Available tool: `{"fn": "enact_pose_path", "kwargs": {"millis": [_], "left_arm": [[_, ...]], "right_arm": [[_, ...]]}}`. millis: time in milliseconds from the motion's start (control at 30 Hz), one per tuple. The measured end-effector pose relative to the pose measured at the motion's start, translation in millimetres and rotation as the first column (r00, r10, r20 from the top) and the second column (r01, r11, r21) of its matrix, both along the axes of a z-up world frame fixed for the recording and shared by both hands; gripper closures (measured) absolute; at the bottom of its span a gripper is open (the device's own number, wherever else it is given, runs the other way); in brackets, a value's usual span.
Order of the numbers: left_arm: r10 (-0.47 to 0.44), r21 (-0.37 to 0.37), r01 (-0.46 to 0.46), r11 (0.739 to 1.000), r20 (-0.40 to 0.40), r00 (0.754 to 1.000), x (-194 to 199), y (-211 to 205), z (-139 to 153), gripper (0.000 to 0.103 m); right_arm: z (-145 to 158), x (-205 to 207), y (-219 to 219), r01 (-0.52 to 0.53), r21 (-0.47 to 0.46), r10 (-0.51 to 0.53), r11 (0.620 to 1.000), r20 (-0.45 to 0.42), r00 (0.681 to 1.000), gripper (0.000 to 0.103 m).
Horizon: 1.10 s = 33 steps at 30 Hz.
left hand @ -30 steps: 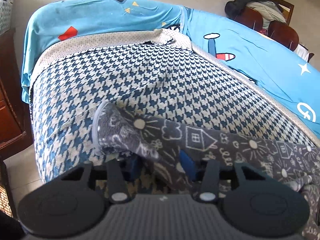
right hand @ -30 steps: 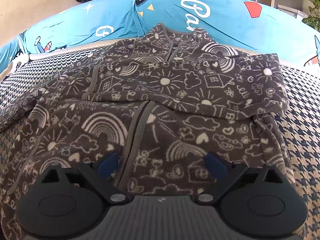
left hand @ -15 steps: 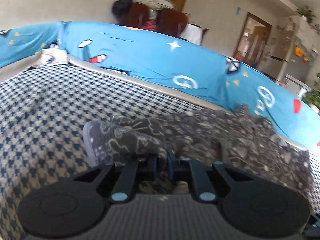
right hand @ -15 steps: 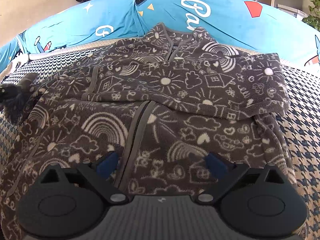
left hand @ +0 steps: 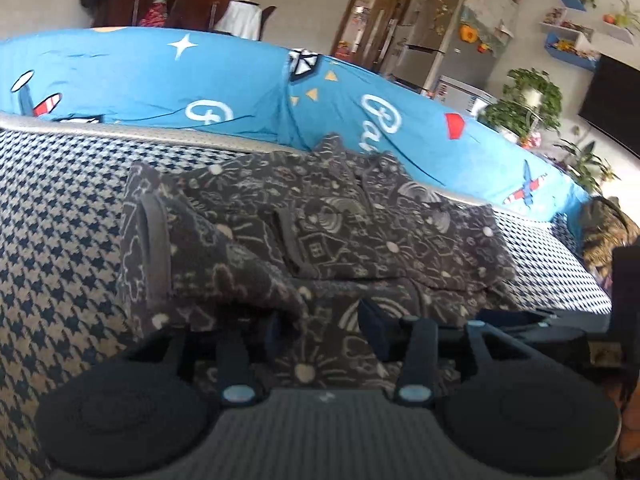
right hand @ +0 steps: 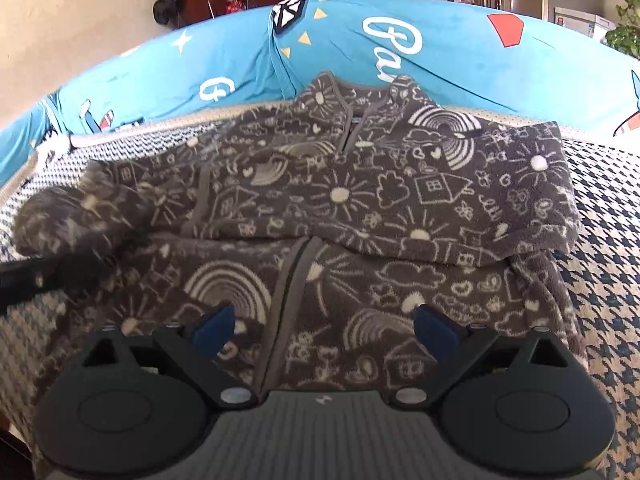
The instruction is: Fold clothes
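Left gripper [left hand: 324, 330]: jaws partly apart, just been opening, sleeve [left hand: 192, 264] draped at the left pad, seemingly let go. Right gripper [right hand: 324, 328]: jaws wide, empty, over the fleece jacket [right hand: 360, 208] on the houndstooth cover [right hand: 600, 280]. Step judged: left sleeve folded in; next, draw clear and fold the body. Beyond, blue sheet [right hand: 440, 48]. Only the left view shows the sleeve's cuff; only the right, the zip
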<state>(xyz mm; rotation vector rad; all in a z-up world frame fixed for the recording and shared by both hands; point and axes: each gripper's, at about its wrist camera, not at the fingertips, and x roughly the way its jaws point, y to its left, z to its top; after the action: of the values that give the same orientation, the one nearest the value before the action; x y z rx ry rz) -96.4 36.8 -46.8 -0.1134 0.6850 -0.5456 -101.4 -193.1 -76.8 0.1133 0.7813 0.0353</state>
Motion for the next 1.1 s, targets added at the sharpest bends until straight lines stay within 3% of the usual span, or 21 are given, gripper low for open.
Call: {"fn": "enact_pose_path", "kwargs": {"millis": [133,267,367,633,933,1100], "left_arm": [[-0.041,0.078,0.040,0.996,0.020,0.999,-7,-12,-1,0.051],[-0.071,0.118,0.070,0.991,0.004,0.997,-11,-15,-1,0.046],[-0.124,0.123,0.122,0.985,0.008,0.992,-19,-16,1,0.036],[-0.193,0.169,0.193,0.967,-0.012,0.981,-34,-21,-9,0.031],[-0.171,0.133,0.172,0.976,-0.022,0.985,-32,-13,-14,0.031],[-0.167,0.117,0.168,0.979,-0.015,0.986,-32,-13,-12,0.031]], "right_arm": [[6,2,-6,-0.012,0.091,0.011,0.996,0.016,1.000,0.006],[10,3,-11,-0.033,0.191,0.029,0.981,0.025,0.999,0.006],[14,3,-11,-0.065,0.247,0.056,0.967,0.045,0.997,0.006],[7,19,-1,-0.184,0.407,0.183,0.895,0.040,0.982,0.007],[-10,40,16,-0.219,0.498,0.240,0.839,0.021,0.970,0.033],[-13,50,27,-0.260,0.483,0.282,0.836,0.029,0.959,0.036]]}}
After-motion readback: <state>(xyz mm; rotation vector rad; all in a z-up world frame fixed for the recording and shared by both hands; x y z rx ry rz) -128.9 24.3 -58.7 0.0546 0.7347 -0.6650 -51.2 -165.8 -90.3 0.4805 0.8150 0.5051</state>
